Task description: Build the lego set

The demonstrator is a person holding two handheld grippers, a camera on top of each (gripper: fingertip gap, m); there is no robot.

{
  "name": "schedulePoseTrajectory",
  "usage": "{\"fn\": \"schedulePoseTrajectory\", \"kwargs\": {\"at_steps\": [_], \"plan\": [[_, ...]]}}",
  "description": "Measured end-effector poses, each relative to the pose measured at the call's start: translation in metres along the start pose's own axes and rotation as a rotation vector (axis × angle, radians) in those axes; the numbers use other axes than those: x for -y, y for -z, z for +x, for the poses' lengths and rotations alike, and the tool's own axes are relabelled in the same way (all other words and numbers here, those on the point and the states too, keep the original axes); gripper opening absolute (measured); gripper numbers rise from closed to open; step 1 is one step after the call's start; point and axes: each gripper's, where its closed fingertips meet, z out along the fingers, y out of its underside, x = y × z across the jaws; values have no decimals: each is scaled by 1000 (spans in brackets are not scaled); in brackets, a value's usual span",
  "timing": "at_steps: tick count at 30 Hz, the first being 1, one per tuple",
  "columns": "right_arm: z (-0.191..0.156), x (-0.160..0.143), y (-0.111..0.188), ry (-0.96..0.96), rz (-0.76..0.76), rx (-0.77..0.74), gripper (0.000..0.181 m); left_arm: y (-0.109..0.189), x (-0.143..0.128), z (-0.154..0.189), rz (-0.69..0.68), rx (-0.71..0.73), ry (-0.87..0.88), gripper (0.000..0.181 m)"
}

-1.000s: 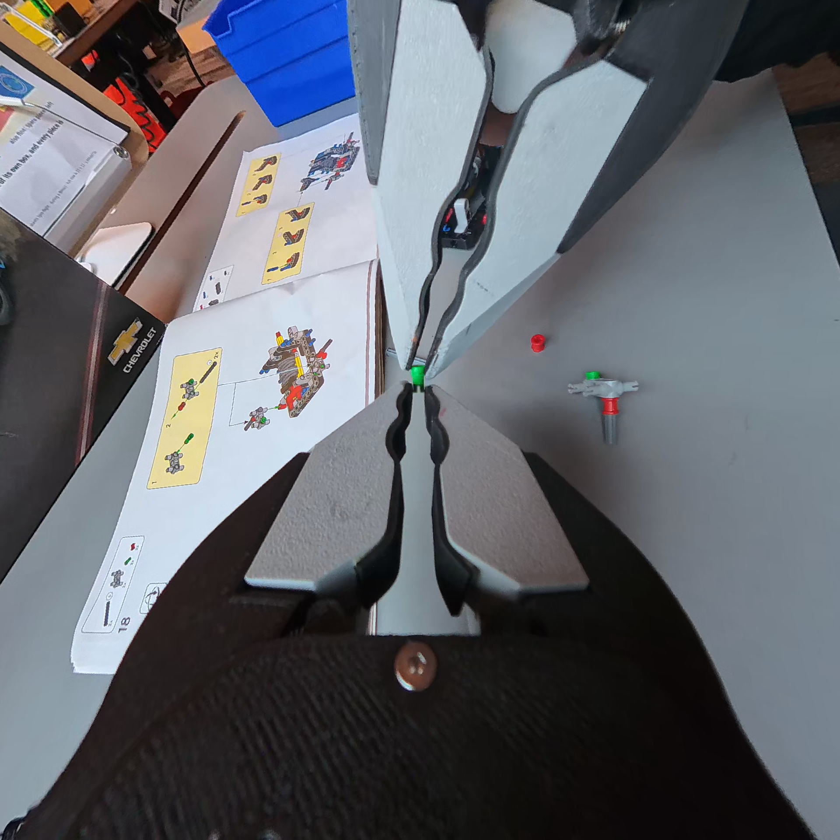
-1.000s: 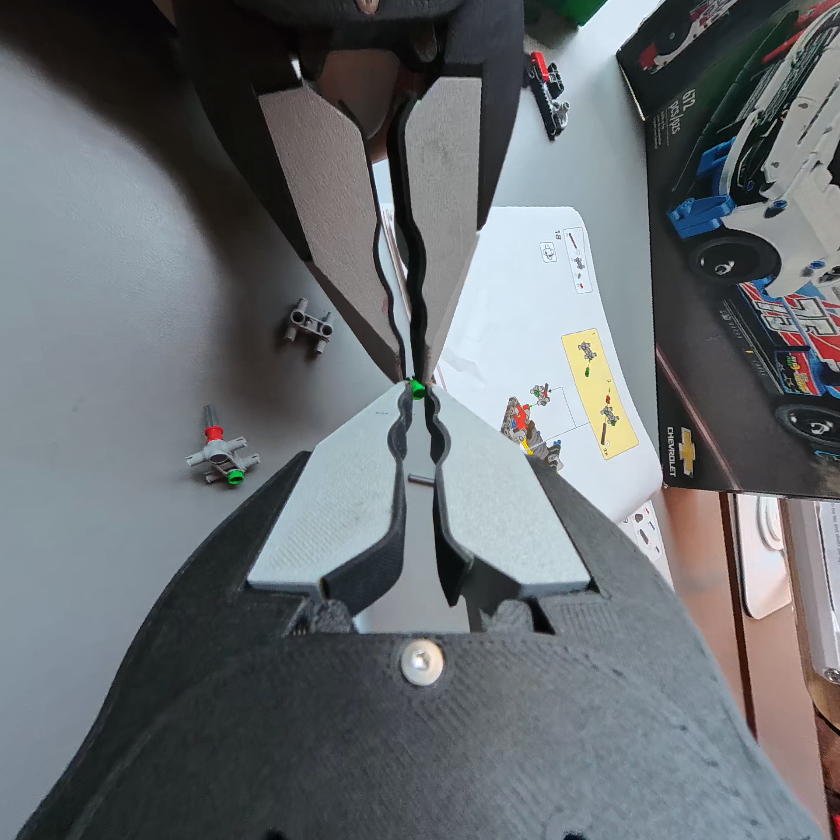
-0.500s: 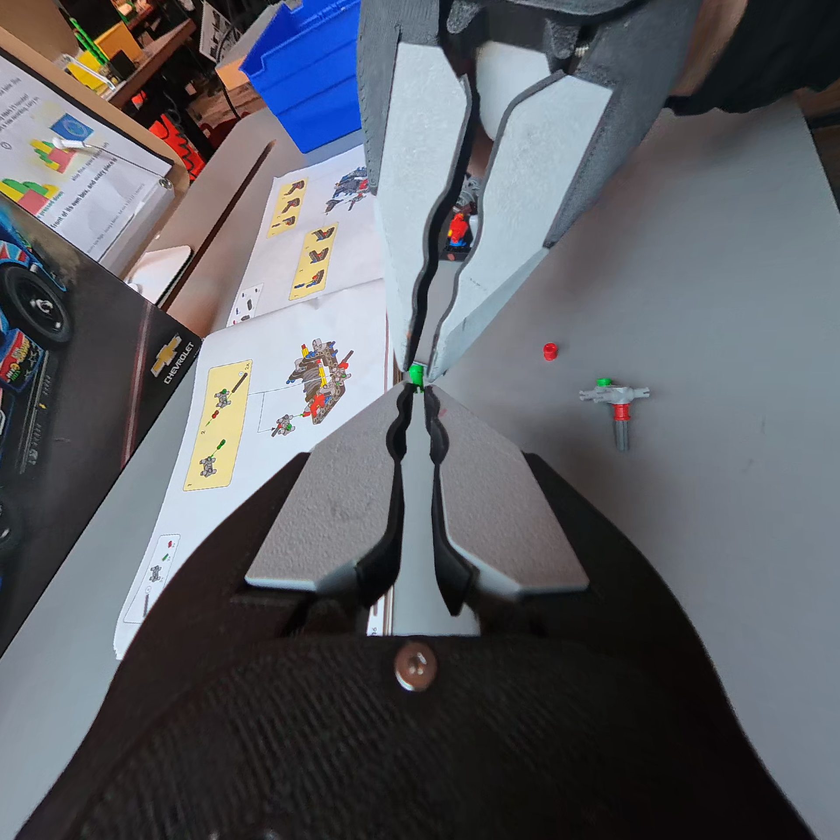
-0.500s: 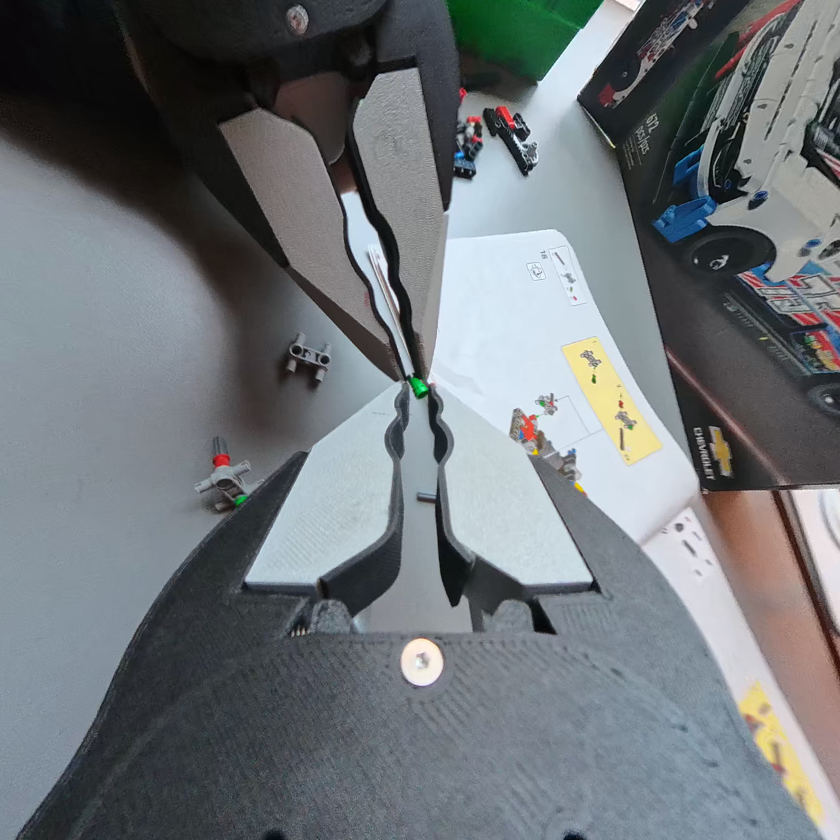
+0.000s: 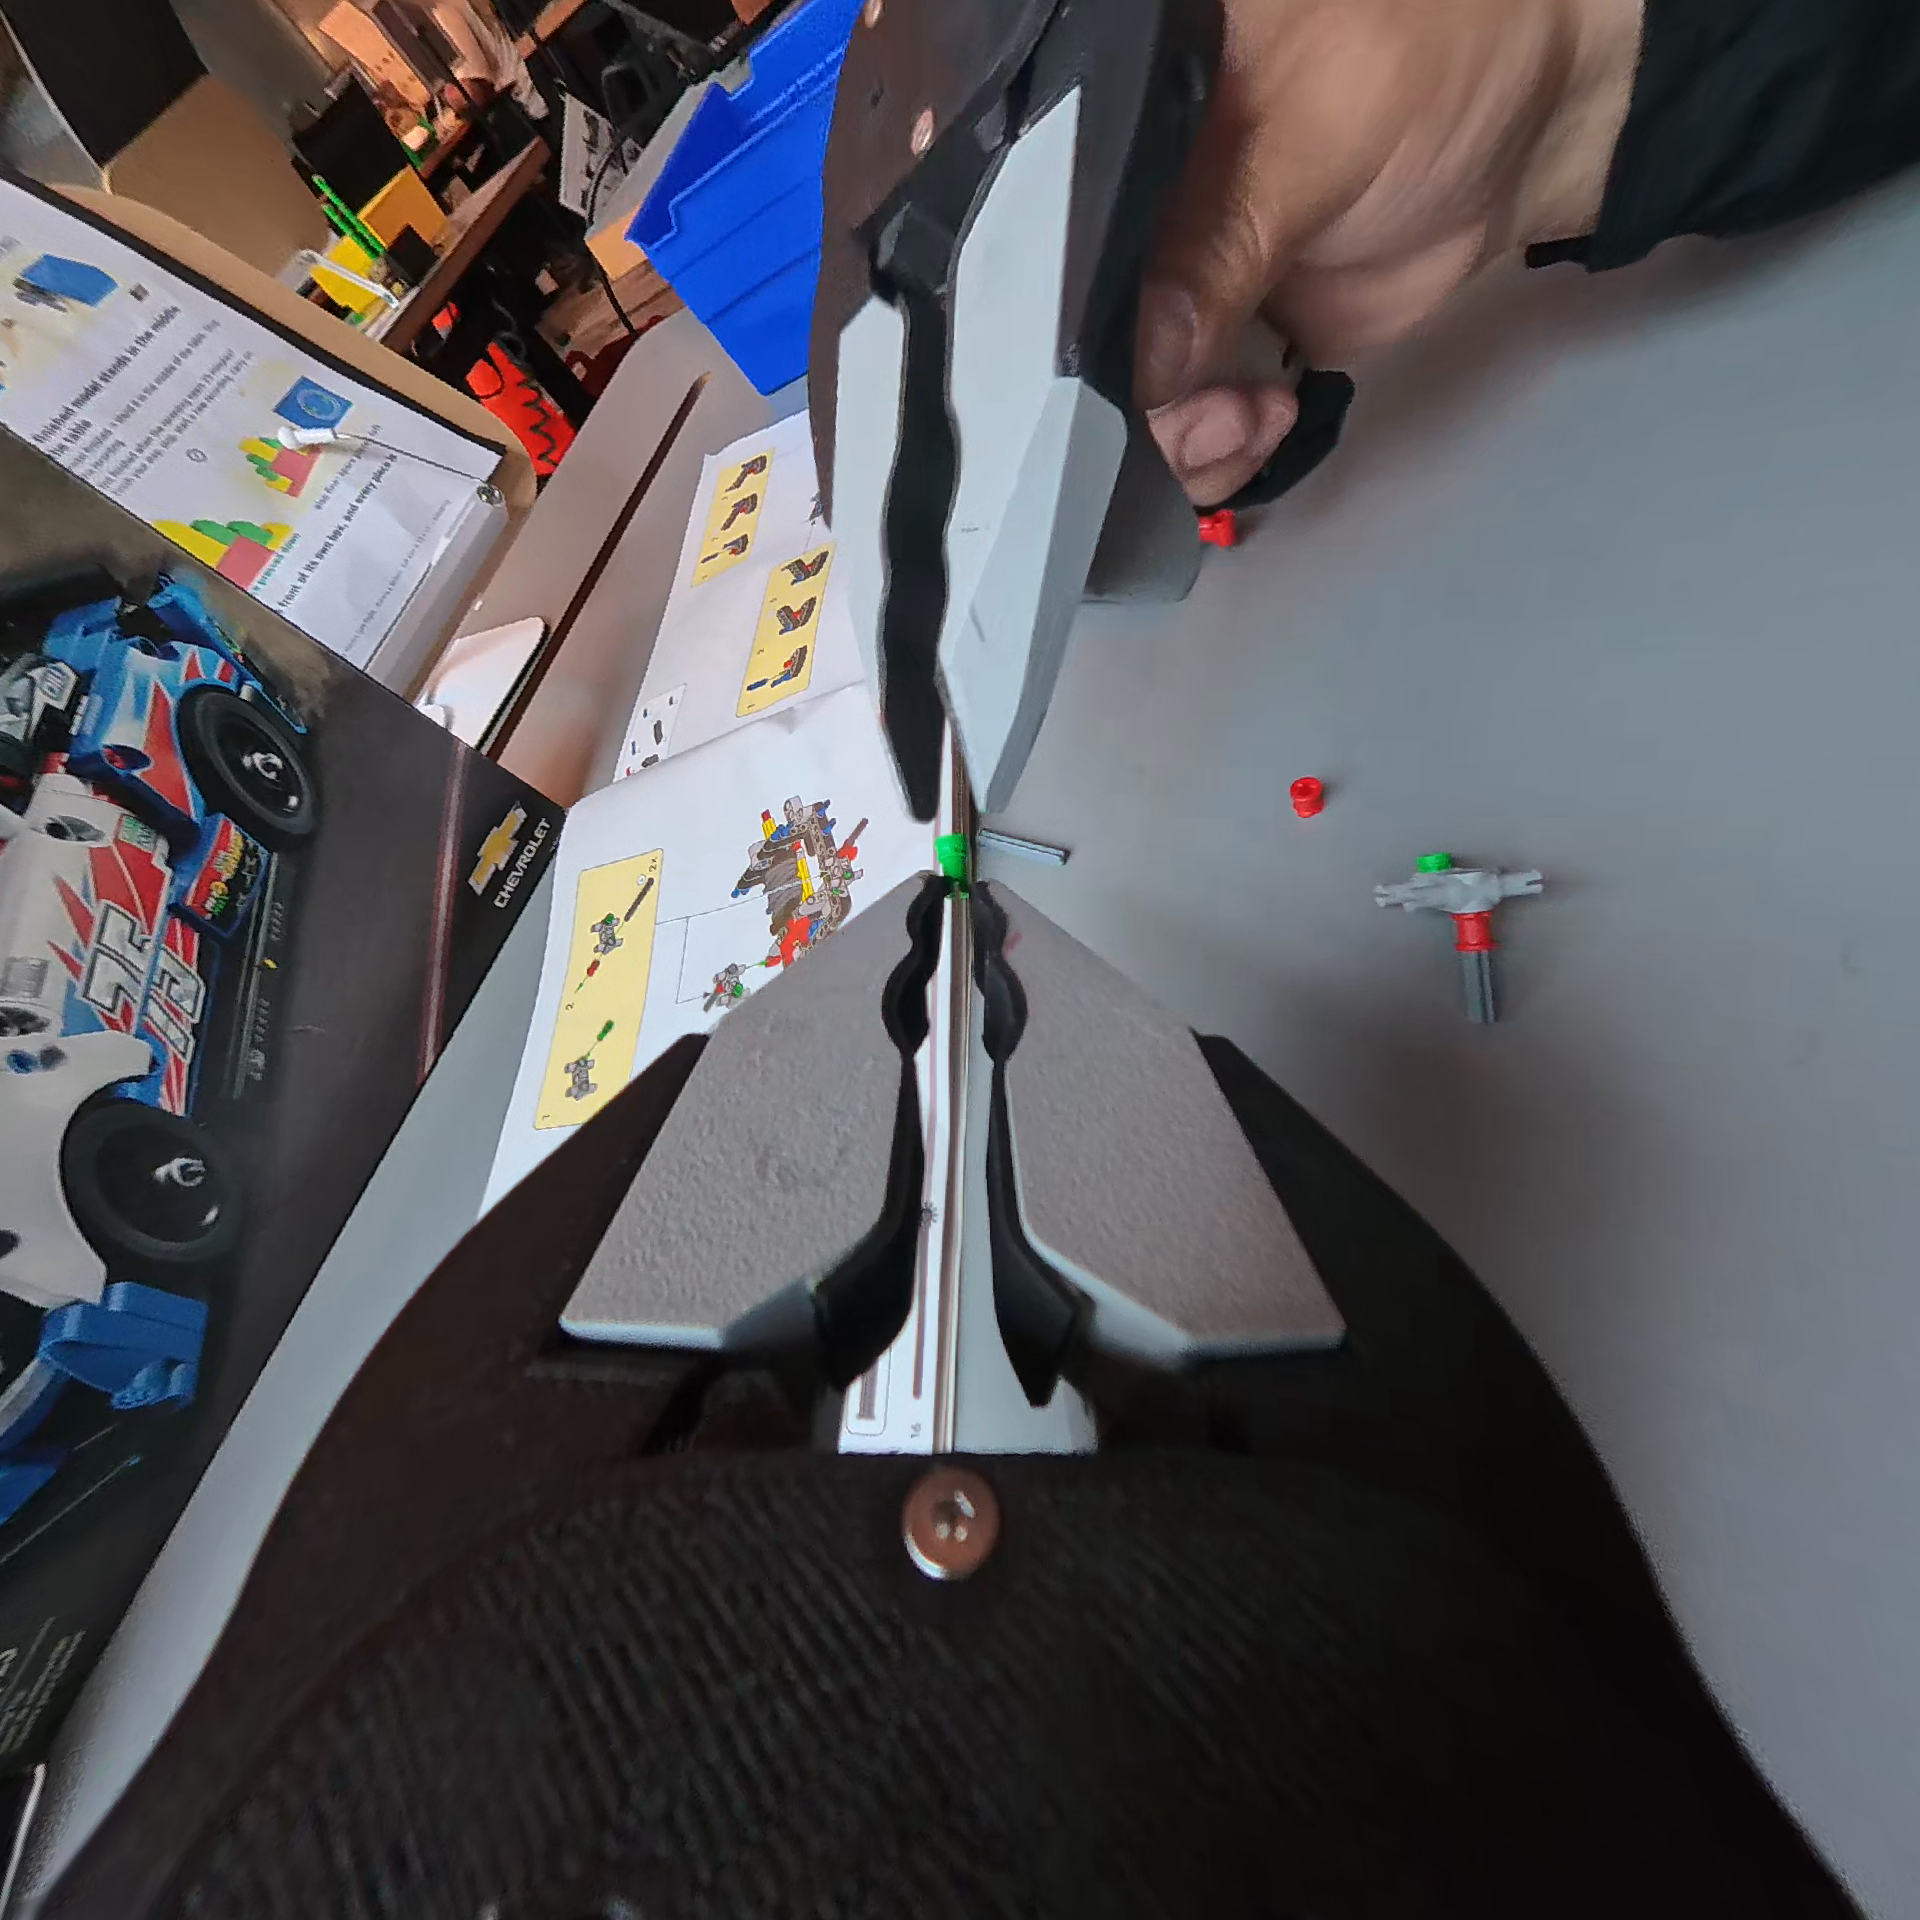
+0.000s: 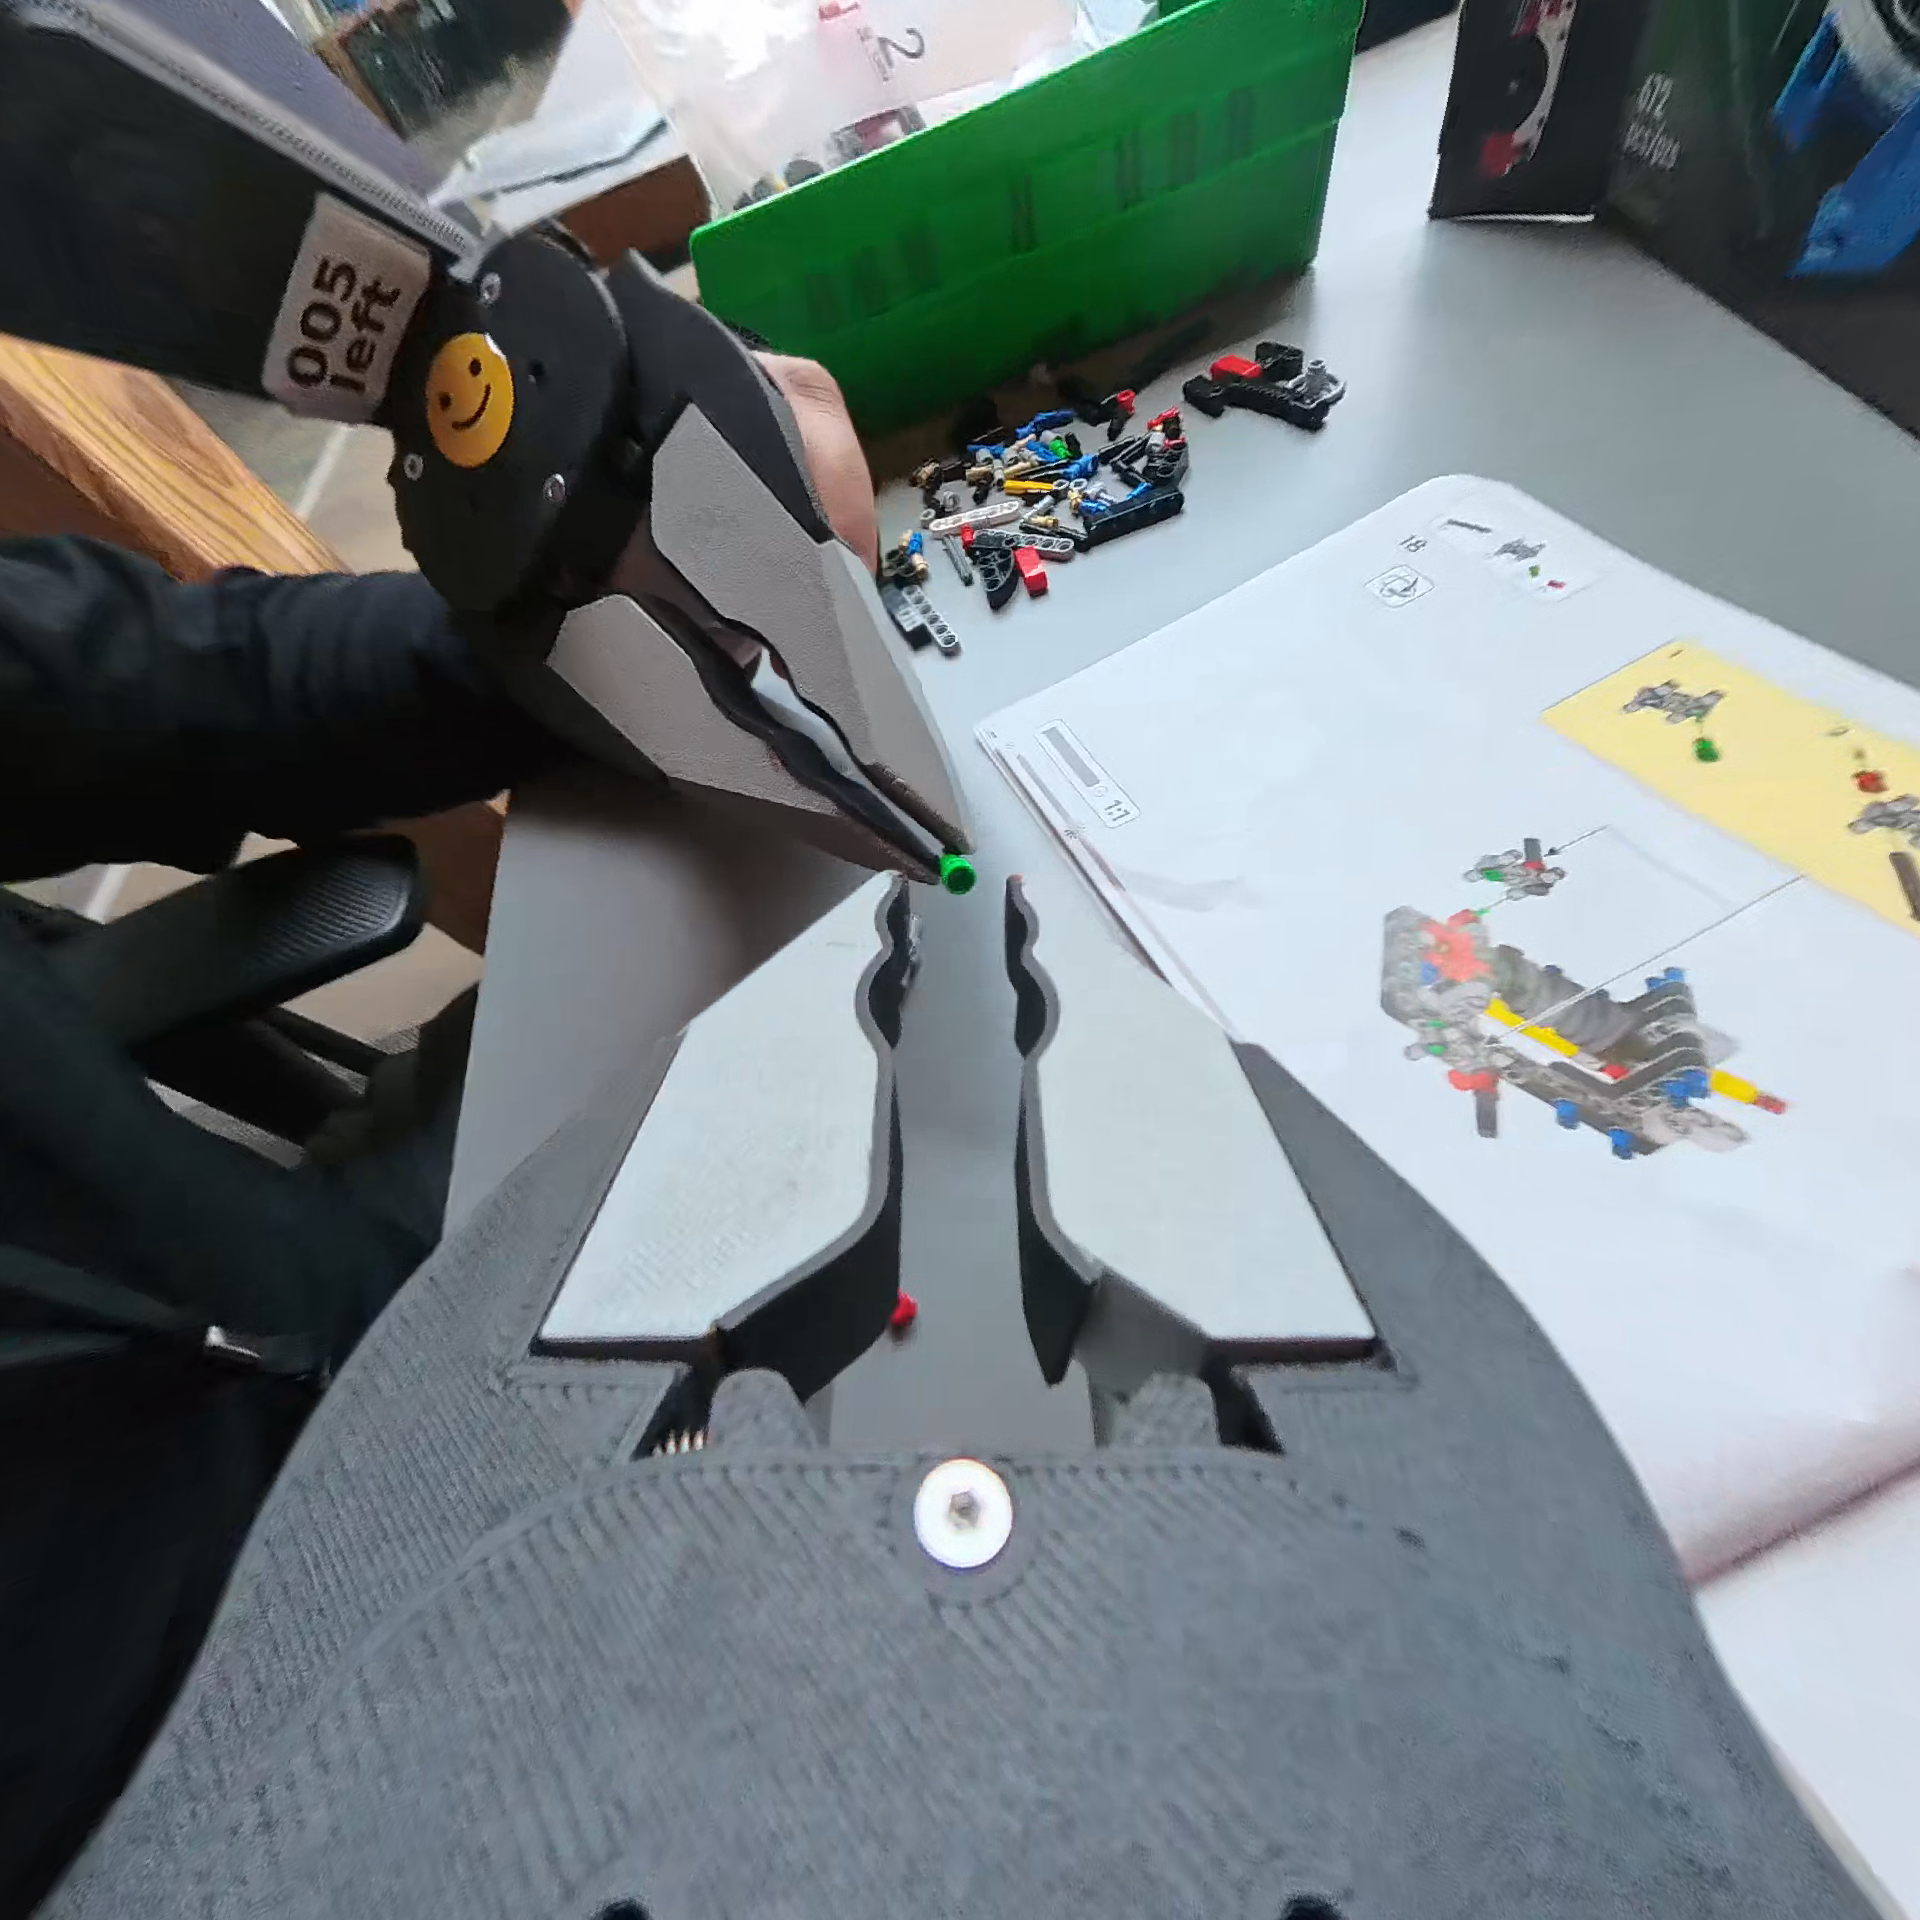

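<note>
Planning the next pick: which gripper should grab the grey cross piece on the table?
Right, probably. The right gripper is open and empty, while the left gripper is shut on the green pin. The cross piece lies free.

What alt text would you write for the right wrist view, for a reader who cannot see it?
The open right gripper faces the left gripper, which pinches a small green peg above a grey table. An open instruction booklet lies right; loose Lego pieces and a green bin sit behind.
</note>
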Motion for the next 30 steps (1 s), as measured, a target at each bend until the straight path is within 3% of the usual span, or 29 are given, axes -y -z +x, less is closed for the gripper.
{"fn": "schedulePoseTrajectory", "kwargs": {"at_steps": [10,30], "plan": [[-1,-1,-9,-36,17,46,3,0,1,1,-20,32,-62,3],[1,0,-10,-96,75,69,3,-3,-2,-2,-54,44,-6,2]]}}
